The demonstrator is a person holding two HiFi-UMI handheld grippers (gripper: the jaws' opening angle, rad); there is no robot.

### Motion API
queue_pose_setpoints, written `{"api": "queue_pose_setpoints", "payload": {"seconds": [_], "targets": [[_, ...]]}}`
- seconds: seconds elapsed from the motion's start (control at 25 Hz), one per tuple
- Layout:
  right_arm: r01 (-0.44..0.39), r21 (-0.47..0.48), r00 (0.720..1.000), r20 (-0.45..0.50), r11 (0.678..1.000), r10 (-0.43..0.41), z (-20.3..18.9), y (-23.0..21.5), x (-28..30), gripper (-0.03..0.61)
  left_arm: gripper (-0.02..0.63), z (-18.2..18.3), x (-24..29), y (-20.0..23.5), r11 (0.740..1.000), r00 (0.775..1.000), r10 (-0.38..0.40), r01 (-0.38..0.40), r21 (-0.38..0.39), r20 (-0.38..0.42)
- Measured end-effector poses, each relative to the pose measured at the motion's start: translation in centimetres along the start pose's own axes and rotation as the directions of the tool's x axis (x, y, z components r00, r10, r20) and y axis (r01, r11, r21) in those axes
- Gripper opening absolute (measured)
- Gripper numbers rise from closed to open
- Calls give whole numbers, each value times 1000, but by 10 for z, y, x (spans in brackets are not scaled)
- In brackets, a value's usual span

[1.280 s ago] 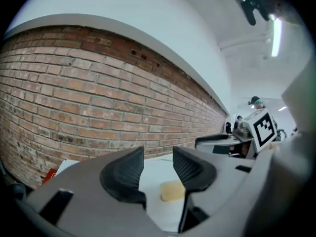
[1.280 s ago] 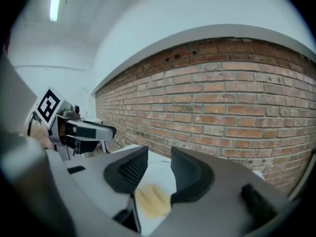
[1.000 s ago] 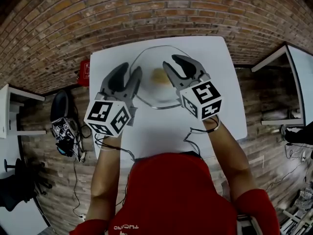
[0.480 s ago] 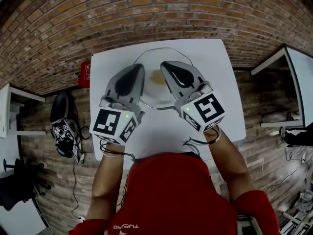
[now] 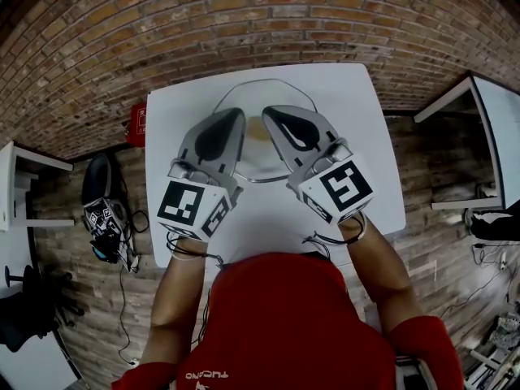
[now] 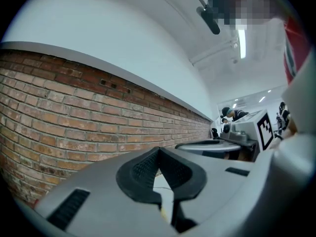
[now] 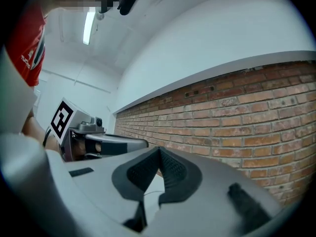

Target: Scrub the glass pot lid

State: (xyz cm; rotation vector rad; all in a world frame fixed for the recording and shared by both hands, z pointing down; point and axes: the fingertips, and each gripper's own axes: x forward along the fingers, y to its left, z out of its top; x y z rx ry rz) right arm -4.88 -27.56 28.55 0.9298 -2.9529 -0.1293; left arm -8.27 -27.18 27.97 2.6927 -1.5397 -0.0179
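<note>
The glass pot lid (image 5: pixel 254 159) lies flat on the white table (image 5: pixel 357 136), with a yellowish patch (image 5: pixel 258 128) at its middle, partly hidden between the grippers. My left gripper (image 5: pixel 236 114) and right gripper (image 5: pixel 268 112) hang side by side above the lid, apart from it, pointing level at the brick wall. Both are shut with nothing between the pads; the left jaws have just finished closing. The left gripper view shows its closed black pads (image 6: pixel 140 172) meeting against the wall. The right gripper view shows the same for its own pads (image 7: pixel 175 174).
Left of the table are a red object (image 5: pixel 138 120), a black bag (image 5: pixel 101 181) and a marker-tagged device (image 5: pixel 104 218) on the brick floor. Other white tables stand at the far left (image 5: pixel 16 161) and far right (image 5: pixel 496 128). Cables trail from both grippers.
Both grippers stood open a second ago and are now shut on nothing. They have risen and drawn closer together over the lid; since half a second ago they have hardly moved.
</note>
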Motion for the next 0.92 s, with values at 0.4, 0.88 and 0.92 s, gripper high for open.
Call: {"api": "queue_pose_setpoints", "payload": {"seconds": [0.4,0.88,0.92], "targets": [[3,20,1000,-9,1000,-3,-5,-4,2,29,17,-4,5,0,1000,1000,-15,15,-4,-10],[9,33,1000,-19,999,-8,-10,-9,0,29,17,-7,9,-1,1000,1000,-20,20,-14,-15],[10,33,1000,-19,999,-9,-10,-10,0,29,17,-7,9,-1,1000,1000,-19,19,-15,-15]]}}
